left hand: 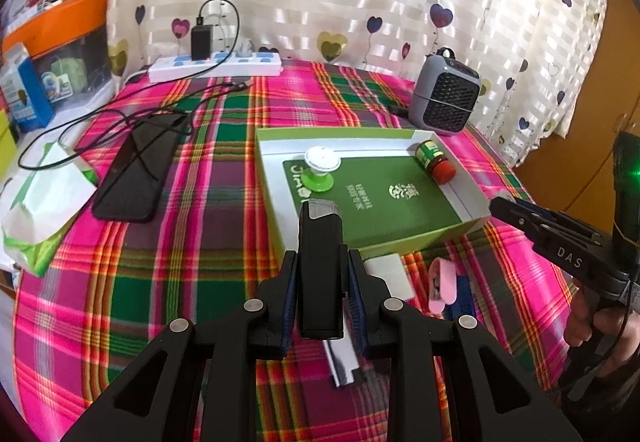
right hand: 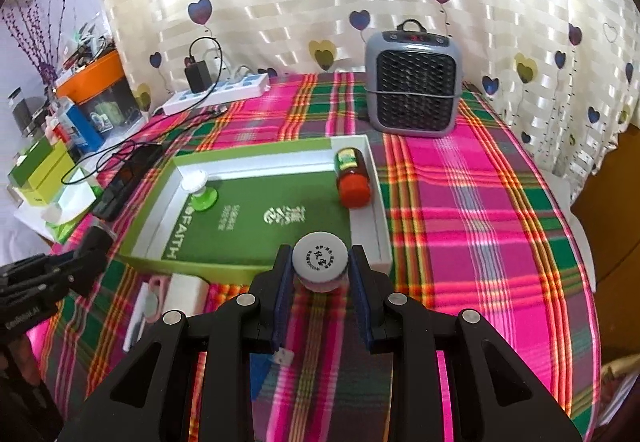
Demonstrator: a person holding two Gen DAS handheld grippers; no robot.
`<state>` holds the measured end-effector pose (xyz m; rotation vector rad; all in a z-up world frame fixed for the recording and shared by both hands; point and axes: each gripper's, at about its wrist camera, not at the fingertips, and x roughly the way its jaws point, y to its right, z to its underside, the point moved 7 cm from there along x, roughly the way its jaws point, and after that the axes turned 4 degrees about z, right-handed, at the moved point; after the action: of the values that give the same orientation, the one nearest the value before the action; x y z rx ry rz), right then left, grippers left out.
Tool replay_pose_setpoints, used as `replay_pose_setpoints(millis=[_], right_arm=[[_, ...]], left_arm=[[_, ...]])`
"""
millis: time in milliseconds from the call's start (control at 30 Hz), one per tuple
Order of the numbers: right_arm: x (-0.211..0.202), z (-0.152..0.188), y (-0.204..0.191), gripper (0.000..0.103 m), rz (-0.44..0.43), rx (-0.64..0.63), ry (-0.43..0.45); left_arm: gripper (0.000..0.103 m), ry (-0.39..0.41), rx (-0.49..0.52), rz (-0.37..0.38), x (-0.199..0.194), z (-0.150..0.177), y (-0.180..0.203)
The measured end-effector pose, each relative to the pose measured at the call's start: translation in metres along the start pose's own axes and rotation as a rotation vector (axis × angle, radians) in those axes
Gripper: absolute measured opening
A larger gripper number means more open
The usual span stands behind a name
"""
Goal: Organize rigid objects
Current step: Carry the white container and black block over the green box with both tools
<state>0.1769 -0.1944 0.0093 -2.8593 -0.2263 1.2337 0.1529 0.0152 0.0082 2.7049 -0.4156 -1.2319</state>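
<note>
Left tool clamps a black lighter; right tool clamps a white-capped bottle. Both hang just before the green tray, above the desk.

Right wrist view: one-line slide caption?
Right claw holds a white-capped bottle before the green tray with a red-capped jar inside.

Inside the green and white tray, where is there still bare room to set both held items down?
The green and white tray has free floor across its middle, between the green-footed white knob at the left and the lying red-capped jar at the right wall. The cloth in front, with the pink clip and white block, is crowded.
</note>
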Motion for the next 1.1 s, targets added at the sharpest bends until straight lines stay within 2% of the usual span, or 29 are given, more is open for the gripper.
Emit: replay_pose_setpoints(millis=[533,1100], right_arm=[[0.038,-0.031,-0.027,0.029,-0.078,-0.067,-0.029],[0.087,-0.049,-0.054,0.029,-0.110,-0.100,-0.104]], left_arm=[[0.022,-0.020,-0.001,0.018,0.030,-0.017,0.006],[0.022,-0.055,-0.025,0.034,0.062,-0.027,0.003]])
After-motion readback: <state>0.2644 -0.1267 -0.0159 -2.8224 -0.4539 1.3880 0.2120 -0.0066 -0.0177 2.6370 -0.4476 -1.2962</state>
